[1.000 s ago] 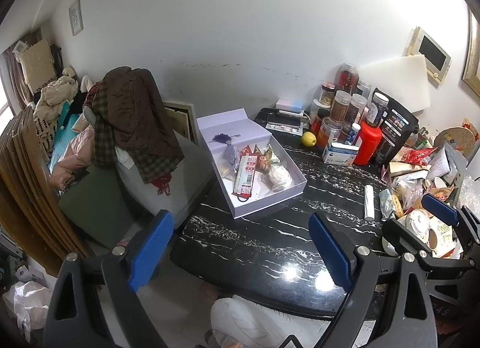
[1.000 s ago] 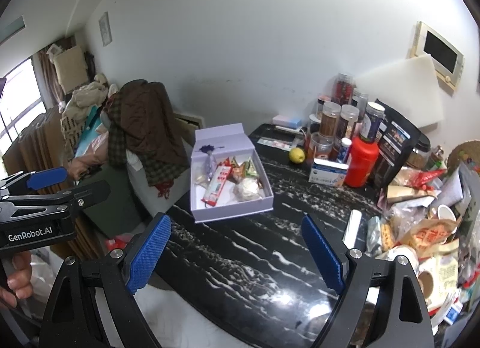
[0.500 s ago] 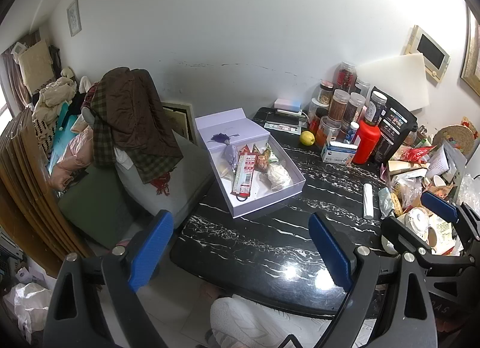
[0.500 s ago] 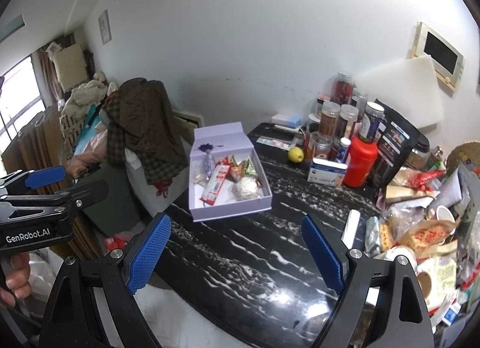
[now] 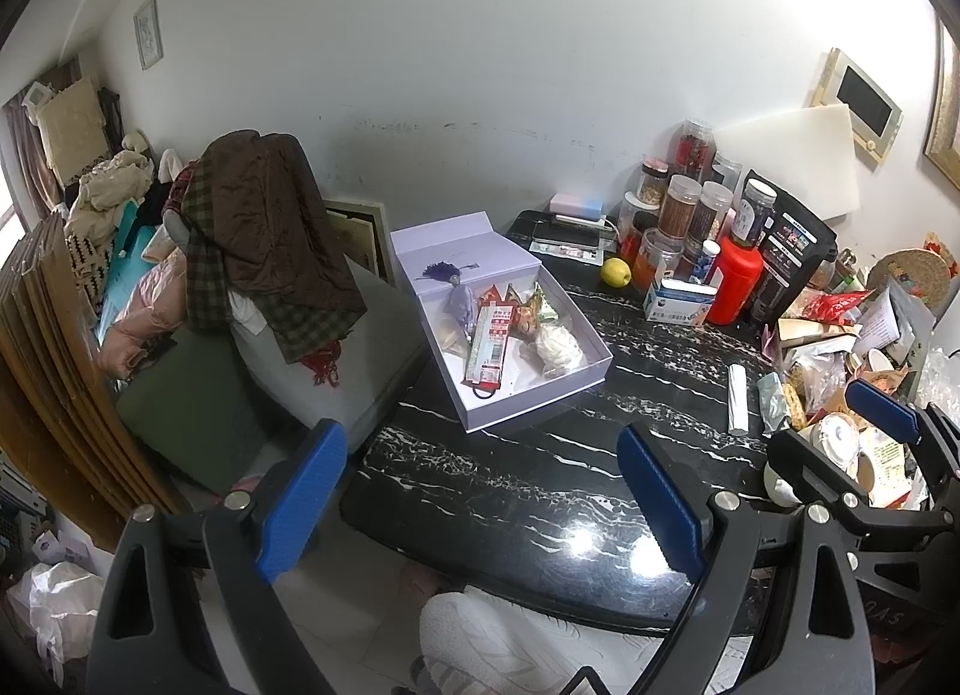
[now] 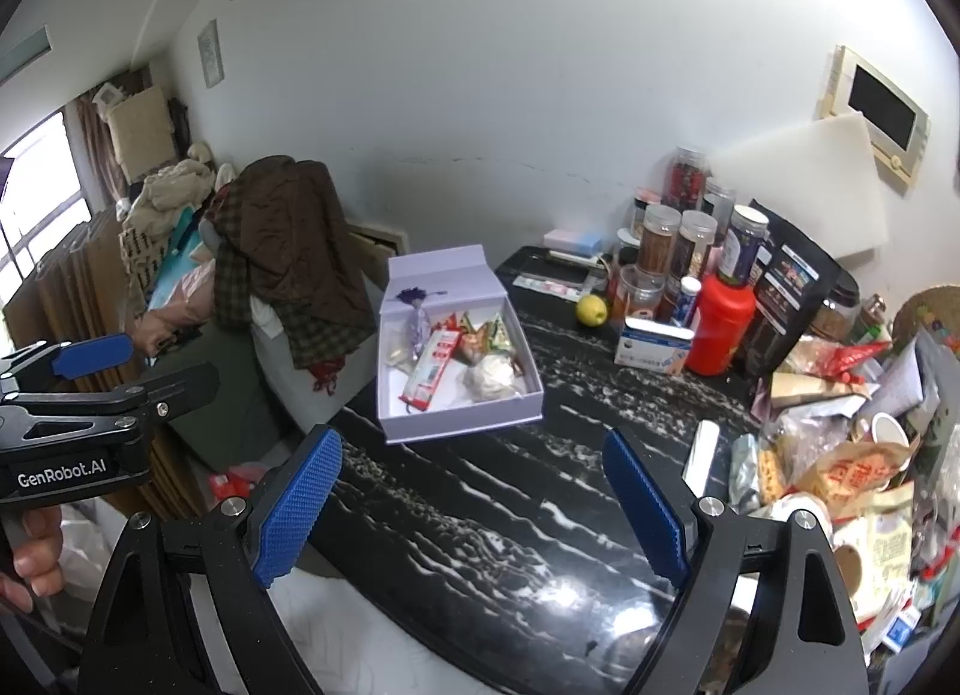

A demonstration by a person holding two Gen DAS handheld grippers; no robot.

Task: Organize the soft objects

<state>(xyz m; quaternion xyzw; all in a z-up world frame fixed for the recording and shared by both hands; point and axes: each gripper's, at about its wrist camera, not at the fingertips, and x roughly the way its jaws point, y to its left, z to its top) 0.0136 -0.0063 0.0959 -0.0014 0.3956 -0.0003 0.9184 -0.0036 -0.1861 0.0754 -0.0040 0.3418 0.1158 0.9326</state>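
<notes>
An open lavender box (image 5: 543,395) (image 6: 462,425) sits at the left end of the black marble table (image 5: 528,491). Inside lie a white soft bundle (image 5: 558,347) (image 6: 489,377), a red-and-white packet (image 5: 489,347), a purple tasselled sachet (image 5: 459,299) and small triangular snack packets (image 5: 522,305). My left gripper (image 5: 480,434) hangs open over the table's near edge, short of the box, with nothing between its blue pads. To its right, my right gripper (image 6: 469,438) is also open and empty, at a similar distance from the box.
Jars, a red bottle (image 5: 735,287), a lemon (image 5: 616,272) and a small carton (image 5: 678,302) crowd the back right. Bags, cups and wrappers (image 5: 828,347) pile along the right edge. A chair draped with a brown jacket (image 5: 264,227) stands left of the table.
</notes>
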